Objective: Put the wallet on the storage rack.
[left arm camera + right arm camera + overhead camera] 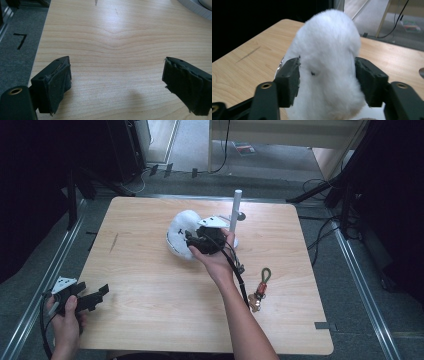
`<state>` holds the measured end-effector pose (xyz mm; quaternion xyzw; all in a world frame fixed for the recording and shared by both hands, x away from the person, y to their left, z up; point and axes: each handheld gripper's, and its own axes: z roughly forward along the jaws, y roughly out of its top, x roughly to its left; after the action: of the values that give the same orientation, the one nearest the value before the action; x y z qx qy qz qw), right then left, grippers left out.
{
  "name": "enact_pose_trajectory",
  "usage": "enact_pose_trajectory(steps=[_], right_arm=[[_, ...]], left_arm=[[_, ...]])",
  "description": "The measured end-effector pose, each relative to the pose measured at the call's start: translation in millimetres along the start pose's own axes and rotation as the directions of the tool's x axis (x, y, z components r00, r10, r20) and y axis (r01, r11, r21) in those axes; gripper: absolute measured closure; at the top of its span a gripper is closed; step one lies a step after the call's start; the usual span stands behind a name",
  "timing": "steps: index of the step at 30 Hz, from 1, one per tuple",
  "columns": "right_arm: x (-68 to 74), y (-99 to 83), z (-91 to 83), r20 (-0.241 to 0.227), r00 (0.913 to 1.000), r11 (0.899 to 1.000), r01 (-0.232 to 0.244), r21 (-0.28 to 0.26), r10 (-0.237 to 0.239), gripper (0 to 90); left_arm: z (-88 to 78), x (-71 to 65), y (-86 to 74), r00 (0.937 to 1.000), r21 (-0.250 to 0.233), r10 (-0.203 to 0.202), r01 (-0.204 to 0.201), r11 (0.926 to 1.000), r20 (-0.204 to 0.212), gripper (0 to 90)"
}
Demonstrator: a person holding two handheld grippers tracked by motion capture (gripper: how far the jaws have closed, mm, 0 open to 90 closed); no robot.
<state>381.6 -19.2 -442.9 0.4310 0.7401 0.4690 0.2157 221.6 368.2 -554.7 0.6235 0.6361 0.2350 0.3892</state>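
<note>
A white fluffy plush (179,234) with small black marks lies at the middle of the wooden table (150,280), next to an upright white post (236,212). My right gripper (192,238) reaches it from the right. In the right gripper view the plush (327,45) fills the gap of my right gripper (327,75), and both black pads (291,80) lie against the fur, which bulges above and below them. My left gripper (99,296) rests in a hand at the table's near left corner. Its jaws stand wide apart over bare wood, so the left gripper (116,82) holds nothing.
A keychain (260,289) with a green loop and a brown charm lies on the table to the right of the forearm. The post stands on a small base at the far middle. Grey floor with metal rails and cables surrounds the table.
</note>
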Motion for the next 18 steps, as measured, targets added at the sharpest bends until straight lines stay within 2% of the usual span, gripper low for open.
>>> enact_pose_trajectory(steps=[5, 7, 8, 9, 10, 12, 14, 16, 18], right_arm=[[-3.7, -7.8, 5.0, 0.023, 0.9995, 0.998, -0.024, 0.055, 0.023, 30.7], [-6.2, -10.7, 7.3, 0.014, 0.9989, 0.997, -0.046, 0.069, 0.045, 30.5], [-7.6, -12.0, 8.7, -0.005, 0.9977, 0.995, -0.067, 0.078, 0.068, 31.6], [-8.6, -12.6, 9.5, -0.017, 0.9968, 0.994, -0.077, 0.081, 0.079, 34.0], [-9.4, -13.5, 10.3, -0.033, 0.9953, 0.993, -0.088, 0.083, 0.091, 40.2], [-8.8, -14.8, 11.4, -0.059, 0.9943, 0.993, -0.084, 0.085, 0.089, 47.0], [-5.2, -16.8, 13.0, -0.05, 0.9971, 0.994, -0.053, 0.091, 0.057, 54.8], [-2.5, -18.4, 13.6, -0.04, 0.9988, 0.995, -0.025, 0.093, 0.028, 67.4], [-1.0, -18.1, 11.6, -0.033, 0.9995, 0.997, 0.002, 0.077, 0.0, 74.3]], left_arm=[[0.0, 0.1, 0.1, 1.0, 0.003, 0.001, -0.001, 1.0, 0.001, 9.4], [-0.1, 0.0, 0.2, 1.0, 0.004, 0.002, -0.002, 1.0, 0.0, 9.4], [0.0, -0.1, 0.1, 1.0, 0.004, 0.002, -0.002, 1.0, 0.001, 9.4], [-0.1, -0.2, 0.1, 1.0, 0.004, 0.003, -0.003, 1.0, 0.001, 9.4], [-0.1, -0.1, 0.1, 1.0, 0.004, 0.003, -0.003, 1.0, 0.001, 9.4], [0.0, 0.1, 0.2, 1.0, 0.004, 0.002, -0.002, 1.0, 0.001, 9.4], [0.0, 0.1, 0.2, 1.0, 0.004, 0.002, -0.002, 1.0, 0.001, 9.4], [0.0, 0.1, 0.2, 1.0, 0.004, 0.002, -0.002, 1.0, 0.001, 9.4], [0.1, 0.1, 0.2, 1.0, 0.004, 0.002, -0.002, 1.0, 0.001, 9.4]])
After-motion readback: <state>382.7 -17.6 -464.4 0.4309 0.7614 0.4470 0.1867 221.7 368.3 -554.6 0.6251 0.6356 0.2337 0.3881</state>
